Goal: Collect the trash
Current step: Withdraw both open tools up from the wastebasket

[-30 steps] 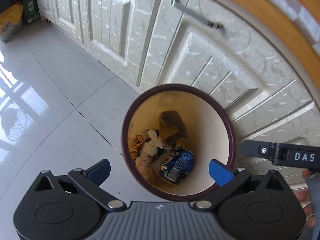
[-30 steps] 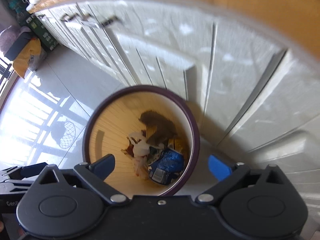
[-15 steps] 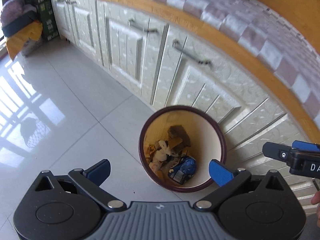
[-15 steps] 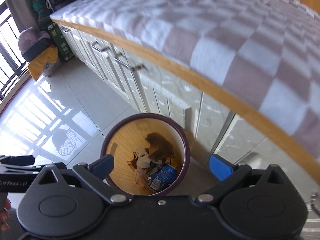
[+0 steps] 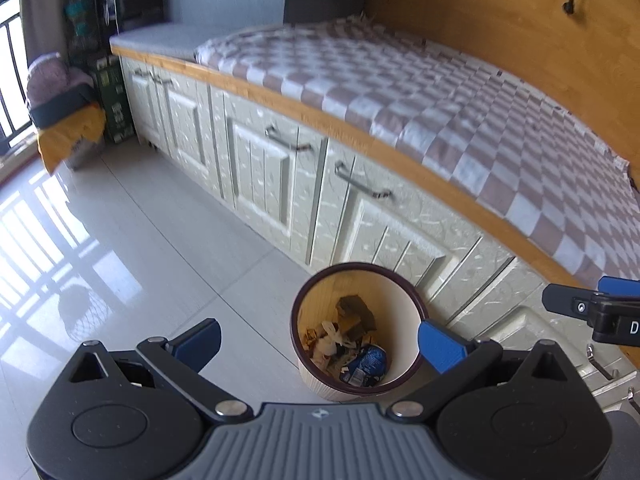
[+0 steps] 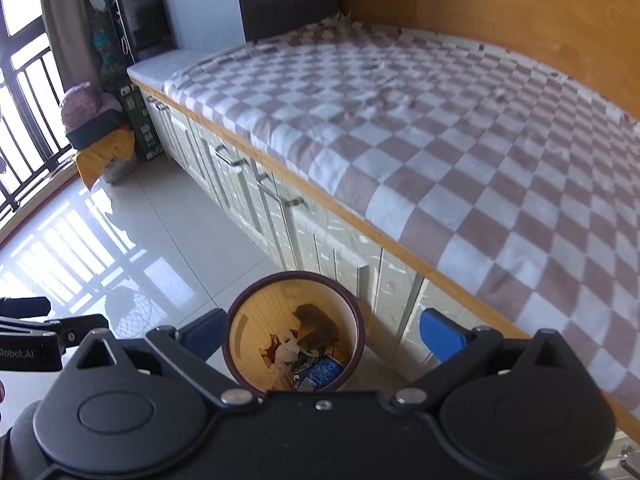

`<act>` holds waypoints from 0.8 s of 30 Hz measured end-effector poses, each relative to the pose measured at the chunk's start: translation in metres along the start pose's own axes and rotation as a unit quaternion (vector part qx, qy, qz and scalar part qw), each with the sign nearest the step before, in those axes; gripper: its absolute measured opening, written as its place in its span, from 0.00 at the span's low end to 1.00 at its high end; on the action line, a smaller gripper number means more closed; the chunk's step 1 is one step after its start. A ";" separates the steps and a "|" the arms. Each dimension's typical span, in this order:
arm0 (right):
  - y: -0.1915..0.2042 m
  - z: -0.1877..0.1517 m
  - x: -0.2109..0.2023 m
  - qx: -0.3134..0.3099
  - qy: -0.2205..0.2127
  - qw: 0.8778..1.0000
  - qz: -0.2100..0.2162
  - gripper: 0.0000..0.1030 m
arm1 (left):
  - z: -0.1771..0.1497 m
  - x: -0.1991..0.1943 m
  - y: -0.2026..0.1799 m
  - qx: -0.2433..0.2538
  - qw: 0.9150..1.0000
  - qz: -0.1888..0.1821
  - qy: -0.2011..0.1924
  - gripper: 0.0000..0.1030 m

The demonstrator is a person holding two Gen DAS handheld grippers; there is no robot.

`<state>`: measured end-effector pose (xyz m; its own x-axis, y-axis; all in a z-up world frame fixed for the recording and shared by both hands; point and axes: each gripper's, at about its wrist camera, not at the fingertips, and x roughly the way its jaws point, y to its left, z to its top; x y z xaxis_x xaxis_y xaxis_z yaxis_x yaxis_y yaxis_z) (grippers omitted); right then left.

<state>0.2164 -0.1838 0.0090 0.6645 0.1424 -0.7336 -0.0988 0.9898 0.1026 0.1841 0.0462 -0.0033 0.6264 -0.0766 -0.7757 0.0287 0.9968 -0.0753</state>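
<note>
Trash (image 5: 345, 343) of paper scraps and a blue wrapper sits inside the round cream bin with a dark rim (image 5: 416, 308), now far below both tools. The left gripper (image 5: 318, 340) and right gripper (image 6: 320, 334) have lifted away, wide open and empty, so the drop looks done.

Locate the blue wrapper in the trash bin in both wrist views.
Left wrist: blue wrapper lies at the bin's bottom, lower right inside the trash bin, lower centre of frame.
Right wrist: blue wrapper at bottom centre, inside the bin, just above the gripper body.
Shared landmark: the brown crumpled scrap farther in than the wrapper.
</note>
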 end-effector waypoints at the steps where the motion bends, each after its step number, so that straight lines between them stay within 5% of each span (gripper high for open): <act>1: 0.001 -0.001 -0.007 -0.002 -0.004 1.000 -0.002 1.00 | -0.002 -0.007 0.000 0.001 1.000 0.000 -0.006 1.00; 11: 0.007 -0.012 -0.075 -0.018 -0.041 0.999 -0.013 1.00 | -0.018 -0.064 -0.003 -0.020 0.998 -0.014 -0.049 1.00; 24: 0.001 -0.045 -0.143 -0.015 -0.089 0.995 -0.032 1.00 | -0.043 -0.124 -0.007 -0.002 0.994 0.030 -0.109 1.00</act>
<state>0.0883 -0.2035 0.0840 0.7912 0.0795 -0.6064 -0.0720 0.9967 0.0367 0.0725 0.0472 0.0664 0.7810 -0.0103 -0.6244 -0.0163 0.9992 -0.0369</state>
